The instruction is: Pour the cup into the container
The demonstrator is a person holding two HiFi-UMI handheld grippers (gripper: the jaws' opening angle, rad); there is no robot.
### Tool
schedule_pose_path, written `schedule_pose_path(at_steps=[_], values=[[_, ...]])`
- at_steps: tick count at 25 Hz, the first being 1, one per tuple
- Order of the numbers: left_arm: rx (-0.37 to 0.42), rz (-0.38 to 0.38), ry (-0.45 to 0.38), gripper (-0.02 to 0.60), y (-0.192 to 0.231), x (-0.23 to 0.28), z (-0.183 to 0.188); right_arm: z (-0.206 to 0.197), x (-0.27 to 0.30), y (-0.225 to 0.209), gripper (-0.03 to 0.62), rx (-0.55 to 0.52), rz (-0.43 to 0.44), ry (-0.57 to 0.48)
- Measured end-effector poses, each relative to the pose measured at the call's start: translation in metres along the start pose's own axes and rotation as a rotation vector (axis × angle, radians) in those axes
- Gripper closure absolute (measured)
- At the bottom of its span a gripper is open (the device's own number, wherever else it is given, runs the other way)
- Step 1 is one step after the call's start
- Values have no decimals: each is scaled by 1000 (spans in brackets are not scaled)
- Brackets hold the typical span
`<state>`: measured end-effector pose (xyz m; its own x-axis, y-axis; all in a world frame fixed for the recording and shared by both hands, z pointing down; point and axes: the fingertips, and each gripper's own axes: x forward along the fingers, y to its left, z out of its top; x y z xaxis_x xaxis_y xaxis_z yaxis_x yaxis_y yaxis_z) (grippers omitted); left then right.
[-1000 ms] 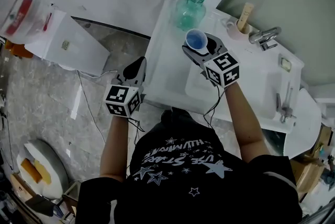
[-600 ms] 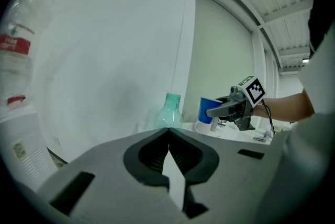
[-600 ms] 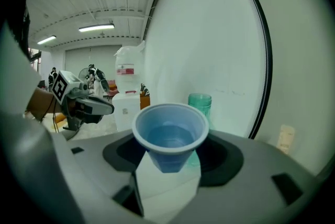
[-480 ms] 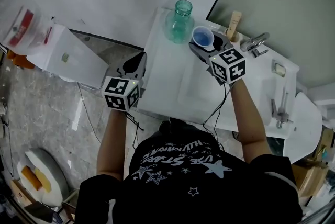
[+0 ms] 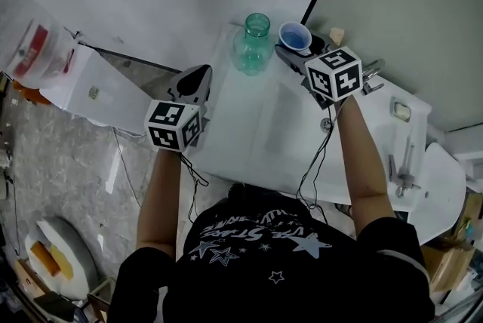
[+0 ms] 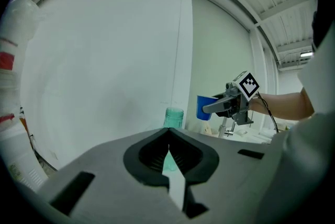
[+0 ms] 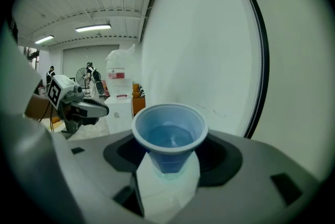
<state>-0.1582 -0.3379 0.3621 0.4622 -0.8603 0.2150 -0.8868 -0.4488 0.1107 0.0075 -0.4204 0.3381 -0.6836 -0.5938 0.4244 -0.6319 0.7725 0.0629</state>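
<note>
A blue plastic cup (image 5: 293, 36) holding clear liquid stands upright in my right gripper (image 5: 296, 51), whose jaws are shut on its lower body. In the right gripper view the cup (image 7: 168, 136) fills the centre. It hangs just right of a green glass jar (image 5: 252, 45) that stands open-mouthed at the far left corner of the white counter (image 5: 256, 125). The jar (image 6: 173, 118) and the cup (image 6: 205, 107) both show in the left gripper view. My left gripper (image 5: 192, 80) is held off the counter's left edge, its jaws shut with nothing between them.
A faucet (image 5: 370, 72) and a sink basin lie right of my right gripper. A wooden-handled thing (image 5: 336, 35) stands behind the cup. A white box (image 5: 90, 84) sits on the floor at left. A white wall rises close behind the jar.
My right gripper has carried the cup away from me and leftward, up next to the jar's mouth. The left gripper has hardly moved.
</note>
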Motion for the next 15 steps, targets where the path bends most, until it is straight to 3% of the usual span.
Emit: schedule_pose_path(at_steps=[15], values=[[-3, 15, 4, 569, 23, 22, 4, 12, 46, -31, 310, -264, -82, 149]])
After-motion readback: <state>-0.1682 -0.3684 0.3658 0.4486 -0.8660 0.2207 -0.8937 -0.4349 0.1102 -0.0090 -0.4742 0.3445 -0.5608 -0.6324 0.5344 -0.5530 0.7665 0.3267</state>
